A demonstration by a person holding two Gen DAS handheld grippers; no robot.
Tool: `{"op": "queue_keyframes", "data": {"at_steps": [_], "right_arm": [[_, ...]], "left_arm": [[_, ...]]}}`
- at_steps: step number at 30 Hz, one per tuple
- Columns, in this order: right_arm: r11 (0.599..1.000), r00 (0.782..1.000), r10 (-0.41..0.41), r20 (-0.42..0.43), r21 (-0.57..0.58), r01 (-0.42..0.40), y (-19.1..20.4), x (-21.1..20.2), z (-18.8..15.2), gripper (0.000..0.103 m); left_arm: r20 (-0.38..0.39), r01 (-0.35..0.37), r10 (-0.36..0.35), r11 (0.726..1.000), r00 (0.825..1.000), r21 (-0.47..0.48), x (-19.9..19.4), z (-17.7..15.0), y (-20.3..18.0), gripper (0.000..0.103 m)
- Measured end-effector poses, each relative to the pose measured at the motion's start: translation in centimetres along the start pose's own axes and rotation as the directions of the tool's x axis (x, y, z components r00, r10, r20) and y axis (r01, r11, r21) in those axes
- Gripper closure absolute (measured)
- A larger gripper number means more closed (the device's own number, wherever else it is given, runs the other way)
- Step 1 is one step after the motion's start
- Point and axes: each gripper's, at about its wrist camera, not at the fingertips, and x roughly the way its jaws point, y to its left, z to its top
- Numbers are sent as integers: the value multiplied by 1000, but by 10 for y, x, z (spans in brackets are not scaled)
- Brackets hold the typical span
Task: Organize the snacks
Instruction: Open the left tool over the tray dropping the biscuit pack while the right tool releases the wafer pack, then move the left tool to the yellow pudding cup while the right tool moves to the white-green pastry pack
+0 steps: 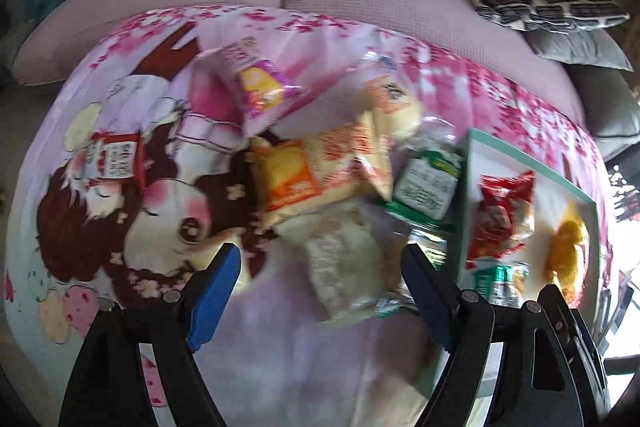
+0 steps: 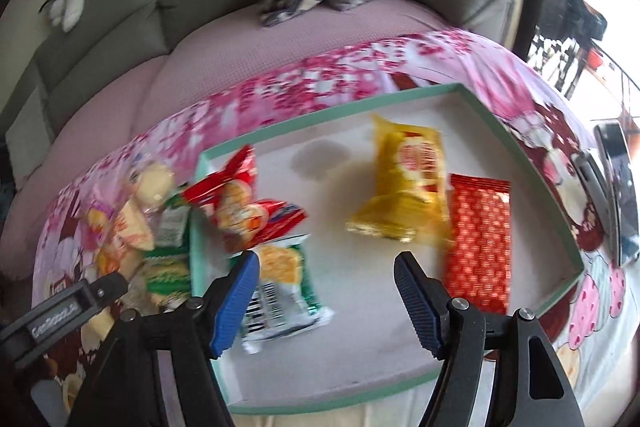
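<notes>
Two open grippers above snack packets on a pink cartoon-print blanket

The left gripper hangs with jaws apart and empty over a loose pile of snack packets lying left of a mint-rimmed white tray. The right gripper, jaws also apart and empty, hangs over the tray, which holds a red packet and a green packet at its left, and a yellow packet touching a red dotted packet at its right
</notes>
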Motion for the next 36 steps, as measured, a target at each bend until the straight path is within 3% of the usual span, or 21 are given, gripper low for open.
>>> {"op": "queue_keyframes", "data": {"at_steps": [16,24,29,36], "right_arm": [[966,991,128,-28,-224,-131,90,4,-24,29],[950,984,175,-41,-255,-180,107,11,-28,20],[938,976,217,-19,-271,-214,109,11,-26,3],[913,963,267,25,-326,-245,113,7,-23,0]], "left_arm": [[-24,-74,71,986,997,-149,-6,3,79,20],[-37,-69,62,965,997,-254,-7,6,118,19],[-59,-55,40,958,997,-280,-1,5,127,19],[-39,-41,32,960,999,-277,2,4,127,19]]}}
